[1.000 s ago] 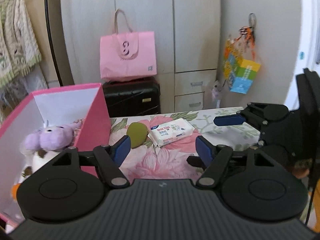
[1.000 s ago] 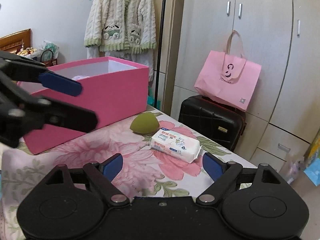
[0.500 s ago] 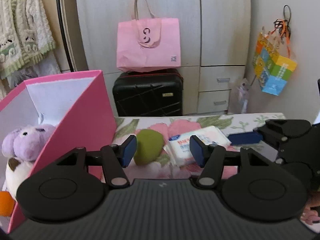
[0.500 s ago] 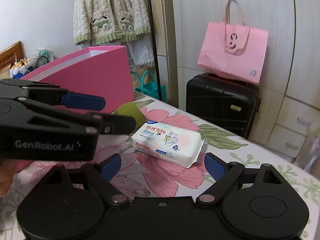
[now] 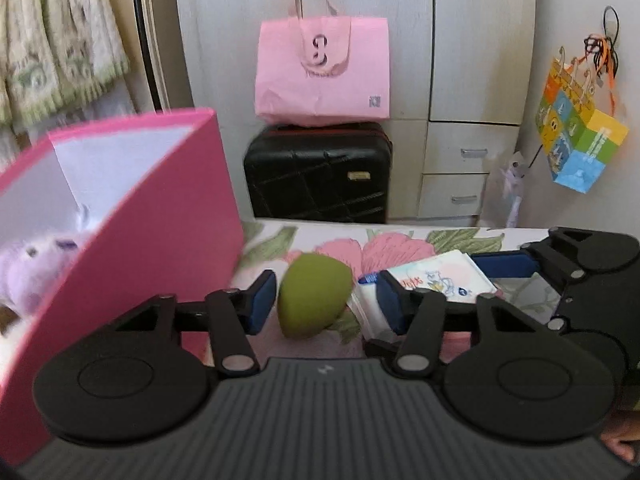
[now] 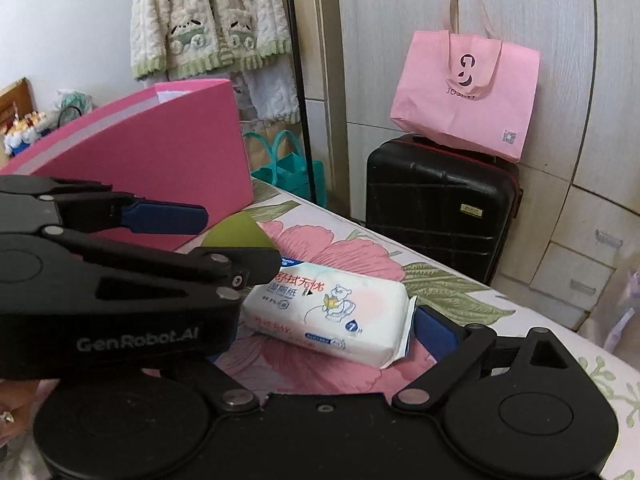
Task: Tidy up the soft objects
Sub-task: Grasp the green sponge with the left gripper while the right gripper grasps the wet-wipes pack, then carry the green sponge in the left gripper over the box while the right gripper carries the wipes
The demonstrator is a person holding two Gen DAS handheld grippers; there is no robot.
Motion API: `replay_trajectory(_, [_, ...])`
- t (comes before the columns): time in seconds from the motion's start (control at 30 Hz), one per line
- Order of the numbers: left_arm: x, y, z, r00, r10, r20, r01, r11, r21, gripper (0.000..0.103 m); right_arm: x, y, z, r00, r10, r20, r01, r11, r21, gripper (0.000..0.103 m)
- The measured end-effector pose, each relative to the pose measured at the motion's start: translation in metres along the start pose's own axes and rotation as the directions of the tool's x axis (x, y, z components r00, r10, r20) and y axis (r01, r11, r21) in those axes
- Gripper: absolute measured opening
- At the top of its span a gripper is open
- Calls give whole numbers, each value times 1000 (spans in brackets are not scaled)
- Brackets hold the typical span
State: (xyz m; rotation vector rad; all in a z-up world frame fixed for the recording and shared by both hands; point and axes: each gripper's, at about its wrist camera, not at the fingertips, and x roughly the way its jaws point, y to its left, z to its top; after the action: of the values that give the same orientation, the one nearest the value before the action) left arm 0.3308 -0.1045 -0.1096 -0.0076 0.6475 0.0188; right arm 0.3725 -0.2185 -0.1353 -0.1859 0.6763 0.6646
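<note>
A green egg-shaped sponge (image 5: 314, 294) lies on the floral cloth beside the pink box (image 5: 160, 216). My left gripper (image 5: 326, 300) is open, its blue pads on either side of the sponge, not pressing it. The sponge also shows in the right wrist view (image 6: 238, 232), partly hidden by the left gripper. A white wet-wipe pack (image 6: 328, 312) lies to the sponge's right. My right gripper (image 6: 320, 332) is open around the pack; its left finger is hidden. A purple plush toy (image 5: 28, 268) sits inside the box.
A black suitcase (image 5: 320, 176) with a pink paper bag (image 5: 324, 68) on top stands behind the table by the wardrobe. A colourful bag (image 5: 580, 132) hangs at the right. A knitted cardigan (image 6: 208, 20) hangs at the left.
Both grippers moved forward and lower. The left gripper now straddles the green sponge and the right gripper straddles the wipe pack. Neither object has moved.
</note>
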Motion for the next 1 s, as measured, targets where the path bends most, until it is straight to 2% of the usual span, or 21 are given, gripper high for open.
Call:
replay_trajectory(0.03, [0, 3, -1, 1000, 1, 5, -1, 1000, -16, 50, 1, 0, 0, 1000, -6, 4, 6, 1000, -5, 97])
replay_trajectory(0.1, [0, 8, -1, 1000, 3, 4, -3, 999, -34, 40, 0, 3, -2, 1000, -18, 10, 18, 1000, -17, 95])
replay_trajectory(0.2, [2, 14, 0, 1000, -1, 2, 1, 999, -50, 35, -4, 4, -3, 999, -22, 23, 23, 1000, -20, 88])
replay_trajectory(0.47, [-7, 11, -3, 999, -10, 34, 11, 1000, -29, 33, -13, 5, -9, 998, -62, 29, 62, 998, 17, 85])
replay_trajectory(0.77, [-35, 12, -13, 996, -55, 76, 57, 998, -30, 33, -34, 9, -25, 994, -102, 29, 101, 993, 54, 85])
replay_trajectory(1.0, [-64, 14, -23, 987, -131, 95, 132, 991, 0, 33, -60, 22, -38, 986, -160, 42, 157, 986, 57, 85])
